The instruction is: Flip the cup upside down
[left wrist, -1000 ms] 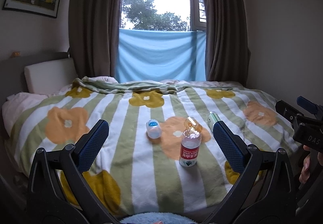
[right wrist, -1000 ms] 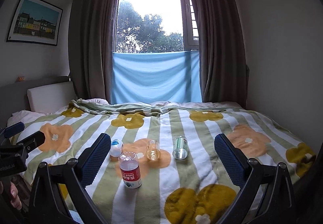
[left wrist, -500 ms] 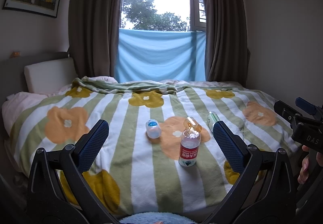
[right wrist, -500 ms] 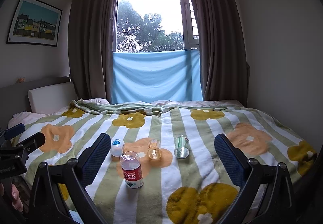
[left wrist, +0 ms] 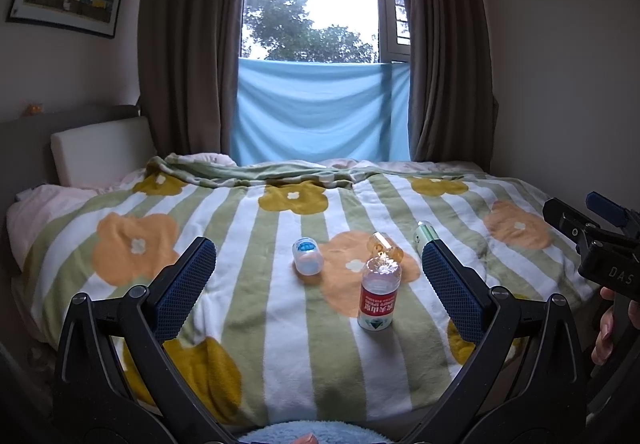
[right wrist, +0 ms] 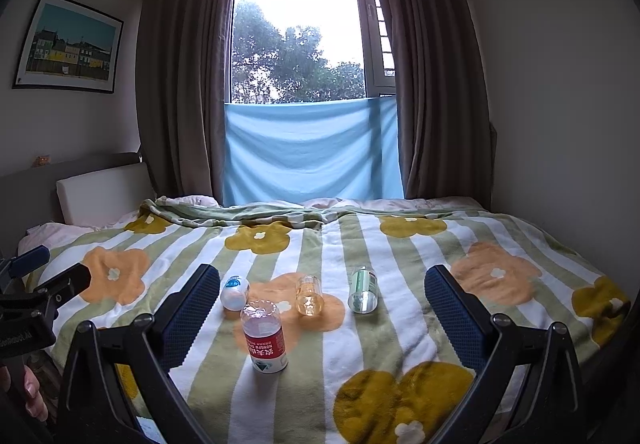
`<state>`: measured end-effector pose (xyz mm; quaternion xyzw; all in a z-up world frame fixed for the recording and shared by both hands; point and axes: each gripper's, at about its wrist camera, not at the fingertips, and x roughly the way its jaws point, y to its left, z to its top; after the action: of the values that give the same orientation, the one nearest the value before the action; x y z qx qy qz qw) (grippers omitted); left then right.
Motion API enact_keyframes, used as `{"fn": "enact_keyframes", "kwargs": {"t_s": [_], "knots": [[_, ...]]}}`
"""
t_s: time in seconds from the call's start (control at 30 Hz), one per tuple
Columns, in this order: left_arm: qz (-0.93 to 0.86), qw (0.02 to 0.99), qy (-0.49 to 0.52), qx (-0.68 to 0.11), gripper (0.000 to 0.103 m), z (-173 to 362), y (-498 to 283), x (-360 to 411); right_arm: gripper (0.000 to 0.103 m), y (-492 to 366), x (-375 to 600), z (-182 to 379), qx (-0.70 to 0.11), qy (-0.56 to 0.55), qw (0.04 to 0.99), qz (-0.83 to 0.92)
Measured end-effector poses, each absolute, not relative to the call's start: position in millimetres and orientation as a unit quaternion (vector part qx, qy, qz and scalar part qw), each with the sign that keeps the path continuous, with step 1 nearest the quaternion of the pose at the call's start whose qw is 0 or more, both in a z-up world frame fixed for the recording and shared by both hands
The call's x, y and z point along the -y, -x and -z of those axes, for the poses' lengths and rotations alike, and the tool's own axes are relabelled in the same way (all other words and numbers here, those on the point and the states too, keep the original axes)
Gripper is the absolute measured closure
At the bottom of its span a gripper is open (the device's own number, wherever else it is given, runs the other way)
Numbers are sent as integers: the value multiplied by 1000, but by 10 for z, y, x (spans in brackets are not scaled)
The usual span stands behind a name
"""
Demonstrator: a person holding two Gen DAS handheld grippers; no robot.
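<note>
Several small cups rest on the flowered blanket [left wrist: 280, 308]. A clear one with a red label [left wrist: 378, 298] [right wrist: 265, 342] stands upright with its bumpy closed end on top. Lying on their sides behind it are a white cup with a blue label [left wrist: 307, 256] [right wrist: 235, 292], an amber cup [left wrist: 385, 246] [right wrist: 309, 295] and a green cup [left wrist: 423, 231] [right wrist: 363, 291]. My left gripper [left wrist: 315, 250] hangs open in front of the cups, holding nothing. Open and just as bare, my right gripper [right wrist: 322, 276] is held short of them too.
The bed fills the room from the white headboard cushion [left wrist: 100, 148] on the left to the wall on the right. A blue cloth [right wrist: 312, 148] and brown curtains cover the window behind. A person's hand [left wrist: 608, 328] holds the right gripper's handle at the bed's right edge.
The right wrist view has shifted very slightly. The cups have not moved and both grippers stay open.
</note>
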<state>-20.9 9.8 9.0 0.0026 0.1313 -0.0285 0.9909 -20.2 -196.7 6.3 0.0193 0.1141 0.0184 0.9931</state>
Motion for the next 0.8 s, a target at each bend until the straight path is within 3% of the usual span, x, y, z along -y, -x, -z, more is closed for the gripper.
{"fn": "enact_keyframes", "kwargs": {"t_s": [0.8], "knots": [[26,994,-3,-110,0,-102,269,-108,1,177,1915,-80,-113,-22,993,-22]]}}
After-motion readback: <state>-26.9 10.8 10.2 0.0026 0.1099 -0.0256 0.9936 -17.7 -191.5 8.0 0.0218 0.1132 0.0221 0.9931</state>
